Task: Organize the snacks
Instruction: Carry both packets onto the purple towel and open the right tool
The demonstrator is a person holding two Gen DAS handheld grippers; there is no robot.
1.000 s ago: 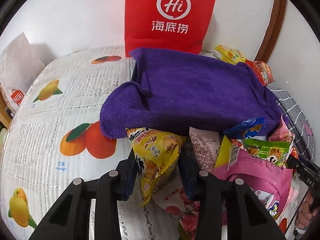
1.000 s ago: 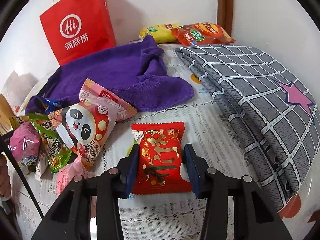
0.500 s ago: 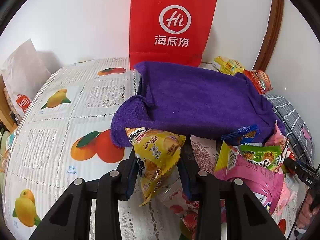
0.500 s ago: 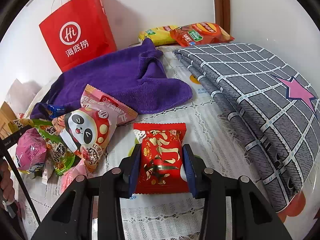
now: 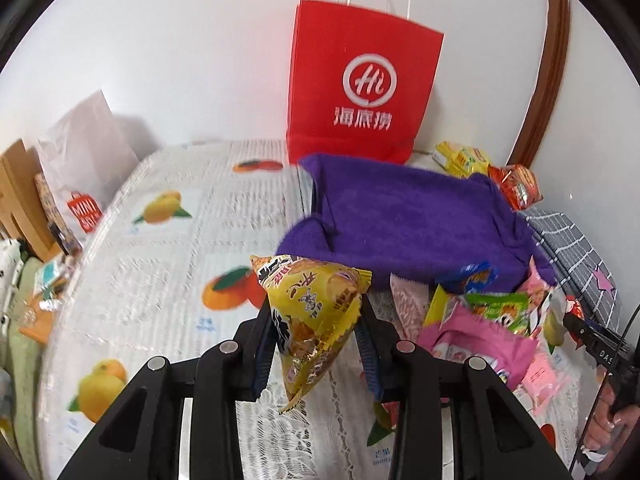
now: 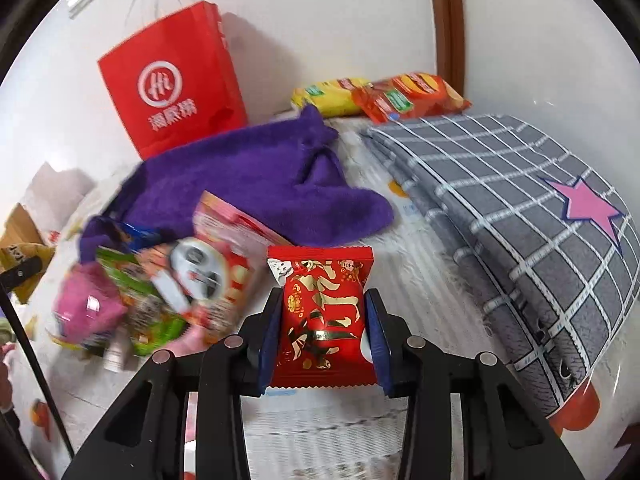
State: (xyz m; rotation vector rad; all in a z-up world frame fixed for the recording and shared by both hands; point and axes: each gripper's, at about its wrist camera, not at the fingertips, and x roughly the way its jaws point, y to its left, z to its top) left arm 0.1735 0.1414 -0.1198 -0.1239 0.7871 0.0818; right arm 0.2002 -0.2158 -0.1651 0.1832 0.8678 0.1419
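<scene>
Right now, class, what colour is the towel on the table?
Purple; the towel shows best in the left wrist view.

Left gripper (image 5: 316, 332) clamps yellow snack (image 5: 312, 304) clear of fruit-print cloth (image 5: 168, 248); purple towel (image 5: 408, 220), red bag (image 5: 360, 80) behind.

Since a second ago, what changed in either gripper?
The right gripper closed onto the red packet and began lifting it. The left gripper, gripping the yellow packet throughout, raised it off the pile. The purple towel and red bag stayed put.
</scene>
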